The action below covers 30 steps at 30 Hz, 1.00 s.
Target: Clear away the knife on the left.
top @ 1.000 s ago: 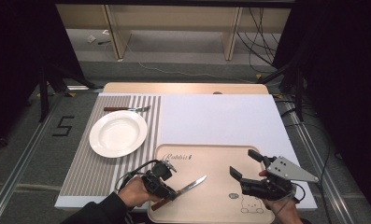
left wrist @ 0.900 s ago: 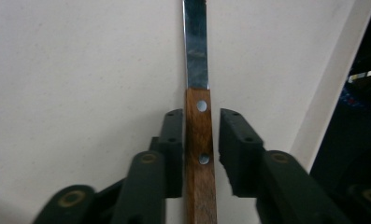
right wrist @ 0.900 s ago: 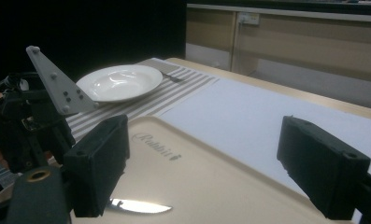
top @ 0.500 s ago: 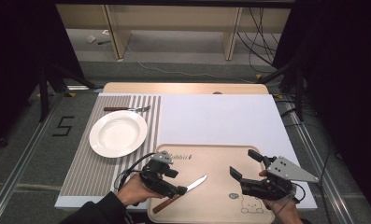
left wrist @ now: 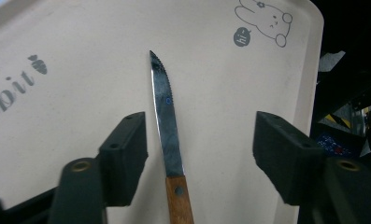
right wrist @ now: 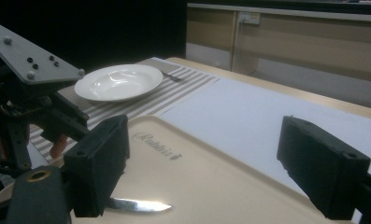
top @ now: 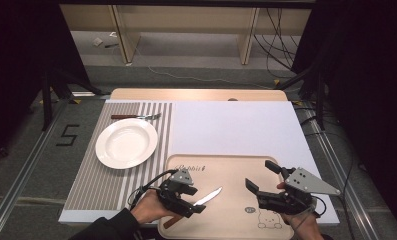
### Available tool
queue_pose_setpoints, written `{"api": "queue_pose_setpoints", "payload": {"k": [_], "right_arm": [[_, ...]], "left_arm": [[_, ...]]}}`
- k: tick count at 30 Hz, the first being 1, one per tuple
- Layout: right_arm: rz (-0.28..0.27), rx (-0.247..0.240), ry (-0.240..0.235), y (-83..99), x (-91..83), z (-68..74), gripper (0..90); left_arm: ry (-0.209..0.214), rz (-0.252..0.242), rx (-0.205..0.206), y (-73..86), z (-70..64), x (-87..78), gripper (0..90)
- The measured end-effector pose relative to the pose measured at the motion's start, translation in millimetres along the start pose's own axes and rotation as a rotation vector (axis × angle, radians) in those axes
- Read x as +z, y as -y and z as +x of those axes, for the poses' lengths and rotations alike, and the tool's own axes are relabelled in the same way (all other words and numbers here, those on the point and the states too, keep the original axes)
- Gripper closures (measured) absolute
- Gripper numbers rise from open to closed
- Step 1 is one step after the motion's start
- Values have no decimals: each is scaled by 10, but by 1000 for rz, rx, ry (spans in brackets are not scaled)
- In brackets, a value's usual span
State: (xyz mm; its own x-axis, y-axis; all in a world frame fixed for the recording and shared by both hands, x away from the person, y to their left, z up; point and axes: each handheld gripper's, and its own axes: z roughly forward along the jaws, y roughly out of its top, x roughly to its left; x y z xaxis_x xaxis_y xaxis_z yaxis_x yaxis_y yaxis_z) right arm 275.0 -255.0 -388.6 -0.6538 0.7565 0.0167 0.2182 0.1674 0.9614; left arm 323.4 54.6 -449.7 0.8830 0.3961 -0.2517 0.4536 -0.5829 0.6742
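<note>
Dim room, white-topped table (top: 236, 125). Tray (top: 236, 165) holds knife (left wrist: 167, 116). Left gripper (left wrist: 199, 154) jaws spread, straddling blade, likely lining up pickup. Right gripper (top: 264, 175) jaws spread, idle.

The person's left hand (top: 148, 209) enters from the bottom edge at about 7 o'clock in the high view, in a dark sleeve (top: 108, 227), carrying the black two-jaw left tool (top: 196, 202), which points toward 3 o'clock. Its jaws stand wide apart, clamping nothing. The right hand (top: 298, 220) comes in at about 5 o'clock, holding the black right tool (top: 262, 176) with its grey three-cornered plate, jaws spread open and aimed toward 10 o'clock.
</note>
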Motion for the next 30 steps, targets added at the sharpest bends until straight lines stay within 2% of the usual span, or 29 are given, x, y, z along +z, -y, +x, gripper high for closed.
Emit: {"api": "queue_pose_setpoints", "payload": {"k": [2,6,8,12,18,25,30], "right_arm": [[0,-1,0,0,1,-1,180],[-2,-2,0,0,-1,-4,180],[-1,0,0,0,-1,-5,180],[0,-1,0,-1,-1,-5,181],[-1,0,-1,-1,-3,-4,181],[-2,-3,-1,-2,-4,-3,182],[-2,-3,-2,-2,-4,-3,182]], "left_arm": [[2,15,13,-9,-3,45,420],[-6,55,65,-15,-19,125,495],[9,72,69,-22,-27,160,555],[9,111,86,-36,-60,216,664],[-17,185,110,-31,-76,299,826],[-26,215,114,-31,-67,347,894],[-42,228,108,-35,-39,327,896]]}}
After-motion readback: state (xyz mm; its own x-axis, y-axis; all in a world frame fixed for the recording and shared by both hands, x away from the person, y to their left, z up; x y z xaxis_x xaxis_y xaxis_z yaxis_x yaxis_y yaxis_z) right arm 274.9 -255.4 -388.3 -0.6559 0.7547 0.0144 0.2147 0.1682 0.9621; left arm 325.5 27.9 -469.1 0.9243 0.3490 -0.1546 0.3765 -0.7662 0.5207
